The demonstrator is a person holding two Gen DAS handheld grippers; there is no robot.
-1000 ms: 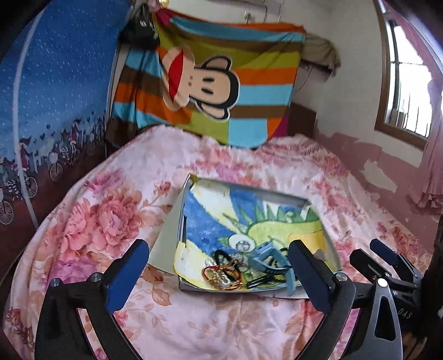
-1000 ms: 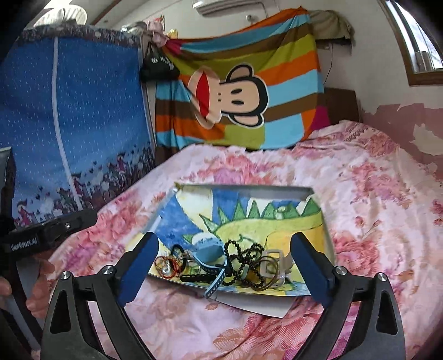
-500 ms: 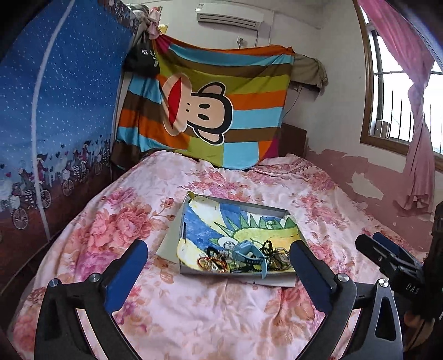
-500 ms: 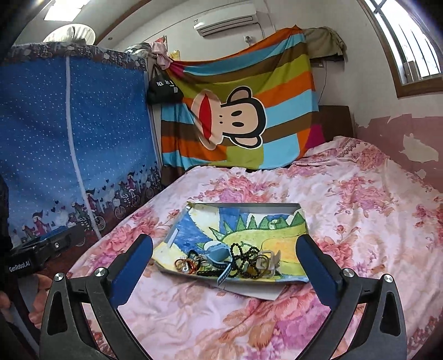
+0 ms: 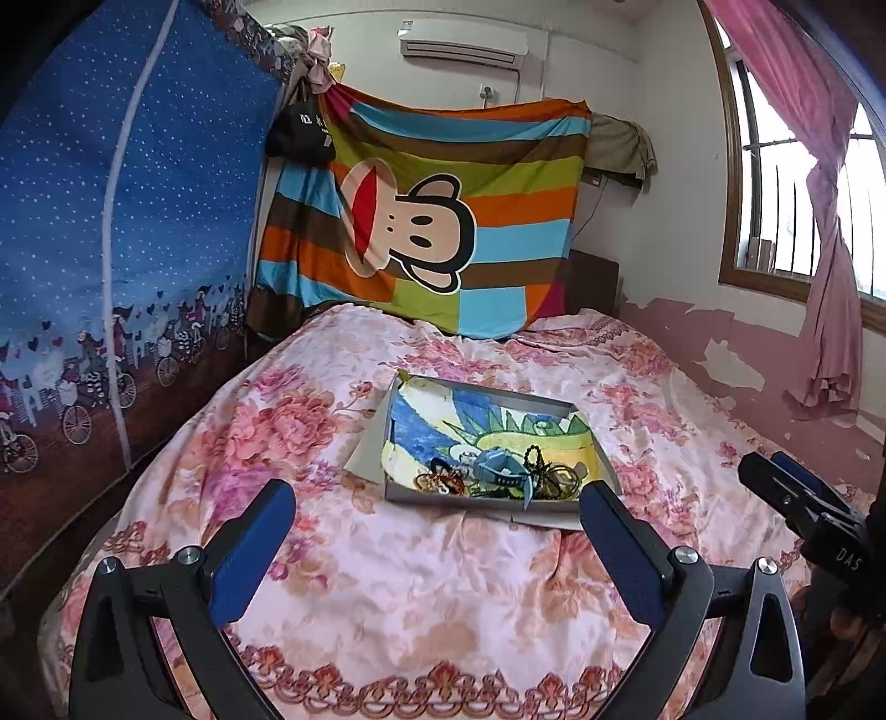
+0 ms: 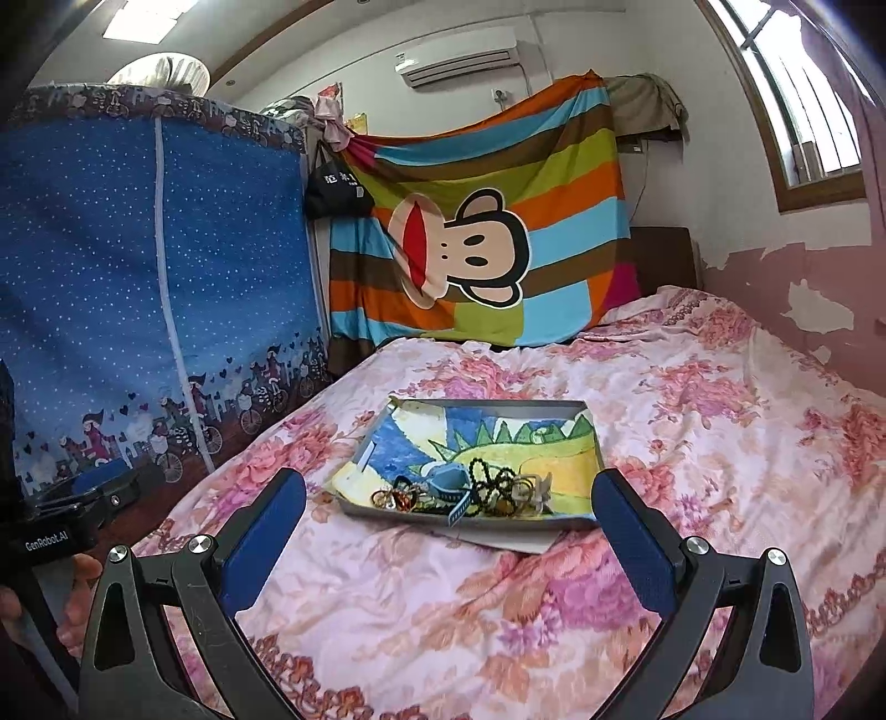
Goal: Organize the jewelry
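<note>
Both my grippers [image 5: 437, 548] [image 6: 448, 540] hang wide open, empty, short of the tray [image 6: 559, 523]. I'd approach its near edge low, singling one piece from the jewelry [image 6: 470, 493].

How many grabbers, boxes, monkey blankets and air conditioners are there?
Grippers: 2 (left gripper, right gripper)
Cardboard box: 1
Monkey blanket: 1
Air conditioner: 1
Total: 5
The jewelry pile is too tangled to count.
</note>
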